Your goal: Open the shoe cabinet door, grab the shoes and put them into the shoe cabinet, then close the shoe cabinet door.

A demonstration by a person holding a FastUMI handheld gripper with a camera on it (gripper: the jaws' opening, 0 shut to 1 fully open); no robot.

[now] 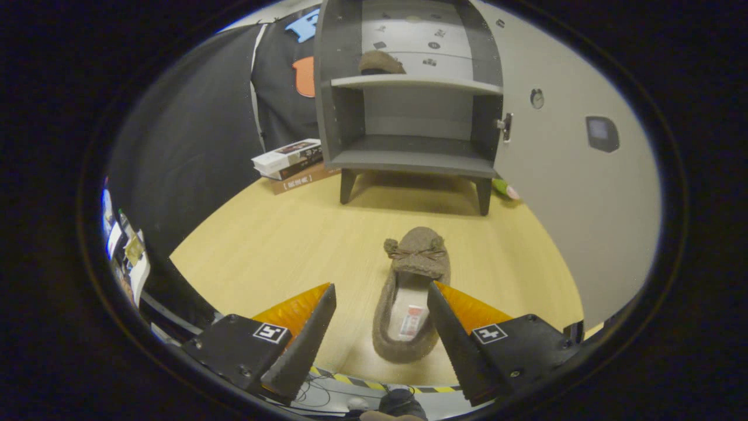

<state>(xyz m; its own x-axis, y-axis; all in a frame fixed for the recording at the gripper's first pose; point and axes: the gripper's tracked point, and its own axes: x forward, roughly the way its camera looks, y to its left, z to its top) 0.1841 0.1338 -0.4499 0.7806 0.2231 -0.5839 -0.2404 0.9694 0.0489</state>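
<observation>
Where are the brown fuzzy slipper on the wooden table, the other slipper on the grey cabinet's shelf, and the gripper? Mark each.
Brown fuzzy slipper (418, 260): gripper view, bow-trimmed toe.
Shelf slipper (381, 61): gripper view, upper.
Gripper (381, 301): gripper view, open, midway between fingertips.

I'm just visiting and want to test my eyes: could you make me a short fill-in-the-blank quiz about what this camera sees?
1. The shoe cabinet door is ____.
2. One brown shoe already sits on the cabinet's ____ shelf.
3. The other shoe lies on the wooden table, toe pointing toward the ____.
4. The gripper fingers are ____, with the shoe's heel end between them.

Missing words: open; upper; cabinet; open
</observation>
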